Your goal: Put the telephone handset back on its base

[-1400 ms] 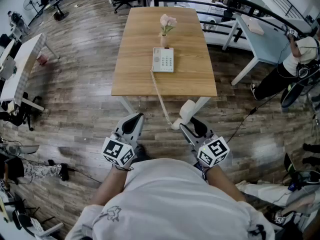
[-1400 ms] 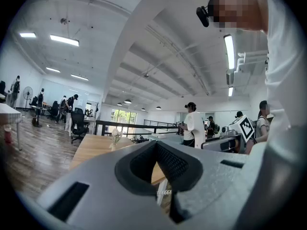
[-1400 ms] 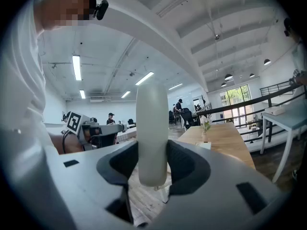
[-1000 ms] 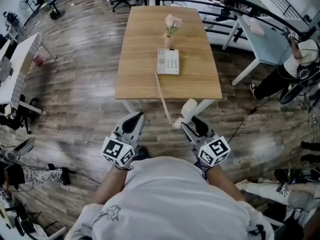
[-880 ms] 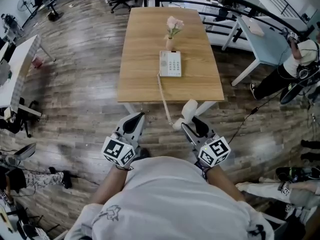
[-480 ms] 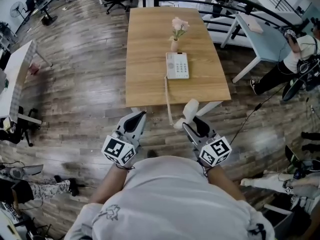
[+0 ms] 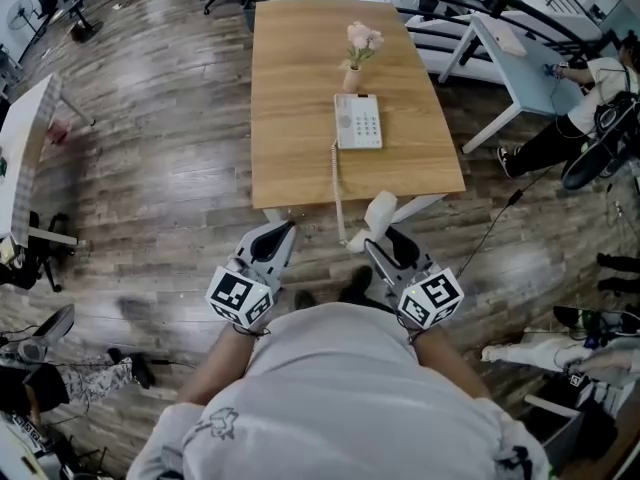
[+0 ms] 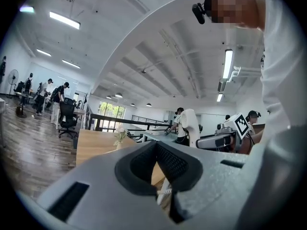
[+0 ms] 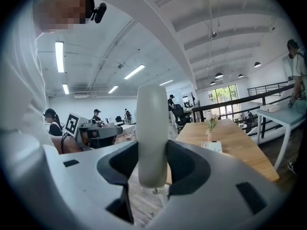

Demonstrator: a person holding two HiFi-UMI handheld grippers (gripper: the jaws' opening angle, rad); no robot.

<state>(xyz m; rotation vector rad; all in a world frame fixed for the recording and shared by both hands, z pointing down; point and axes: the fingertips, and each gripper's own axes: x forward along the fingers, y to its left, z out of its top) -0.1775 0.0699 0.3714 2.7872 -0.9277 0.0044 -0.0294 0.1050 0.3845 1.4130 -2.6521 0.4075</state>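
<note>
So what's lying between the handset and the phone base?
Only the coiled cord runs from the handset to the base, across bare tabletop, as the head view shows.

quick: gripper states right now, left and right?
Left gripper: closed, nothing between the jaws.
Right gripper: closed on the handset.

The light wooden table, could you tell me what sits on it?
A white keypad telephone base and, behind it, a small vase of pink flowers. The light wooden tabletop beneath them is covered.

Base (image 7: 358, 121) on table (image 7: 300, 118), vase (image 7: 352, 78) just behind, handset (image 7: 378, 216) seemingly before table's near edge
</note>
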